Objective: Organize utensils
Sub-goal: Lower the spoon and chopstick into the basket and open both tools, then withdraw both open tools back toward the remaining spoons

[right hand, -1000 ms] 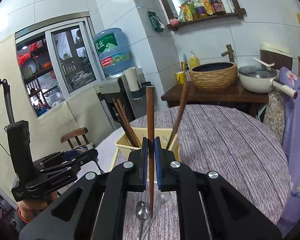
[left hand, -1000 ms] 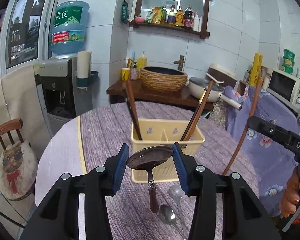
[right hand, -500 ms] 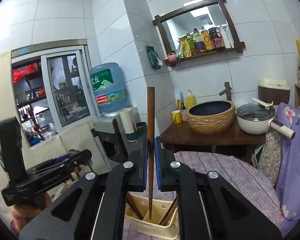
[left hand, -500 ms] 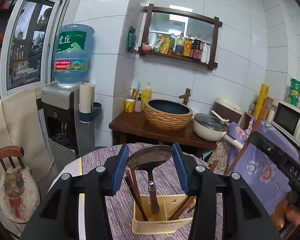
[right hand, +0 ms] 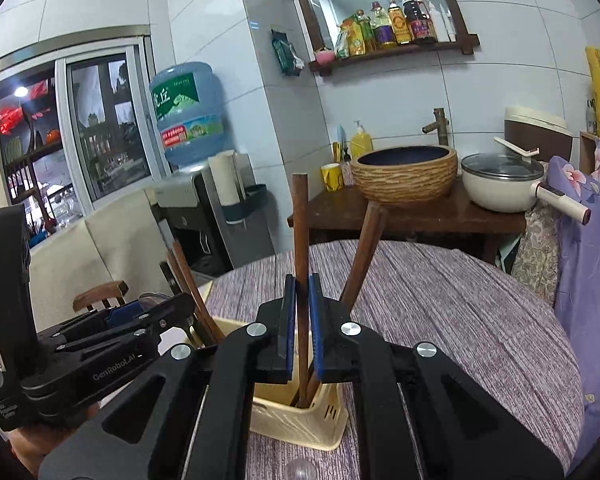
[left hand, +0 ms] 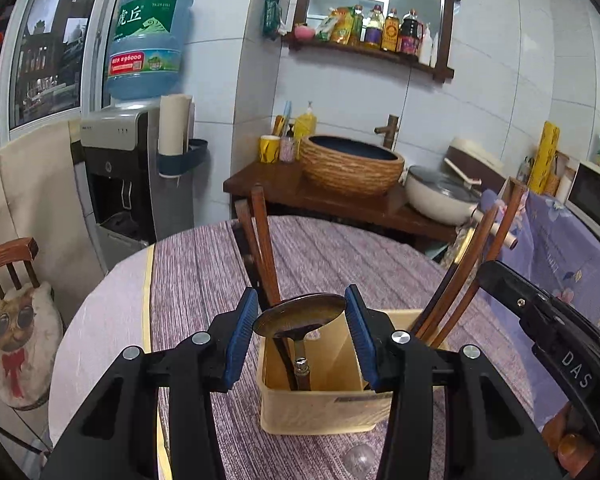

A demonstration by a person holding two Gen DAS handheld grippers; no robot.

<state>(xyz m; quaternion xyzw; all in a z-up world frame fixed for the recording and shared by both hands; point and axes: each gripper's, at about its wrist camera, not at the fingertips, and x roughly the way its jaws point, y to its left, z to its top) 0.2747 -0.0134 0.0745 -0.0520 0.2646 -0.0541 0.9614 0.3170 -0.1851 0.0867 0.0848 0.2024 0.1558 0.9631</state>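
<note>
- The round table [left hand: 332, 252] under its purple striped cloth carries everything; the risk there is small, unless the caddy gets shoved and slides across the fabric.
- The cream utensil caddy [left hand: 320, 404] stands upright on the cloth, light-looking plastic with a divider down the middle. Both tools reach into it at once, so a sideways nudge from either could tip it or drag it.
- The left gripper [left hand: 300, 320] has its jaws spread wide enough to take a spoon bowl across, and they pinch the spoon [left hand: 300, 314] by the rim of its bowl, handle hanging down into the caddy's left compartment. The grip on a smooth curved edge looks thin; the spoon may swivel or slip free before it is let go on purpose.
- The right gripper [right hand: 299, 320] has its jaws nearly pressed together, clamping a single wooden chopstick [right hand: 300, 240] upright, its lower end inside the caddy's right compartment.
- If the chopstick is released while tilted, it could knock against the other chopsticks [right hand: 364, 256] leaning there, or topple outward over the rim.
- More dark sticks [left hand: 260, 248] lean in the left compartment, just behind the spoon; the handle could snag on them on its way down.
- A small clear ball-like thing [left hand: 358, 458] lies on the cloth in front of the caddy; I cannot tell what it is.
</note>
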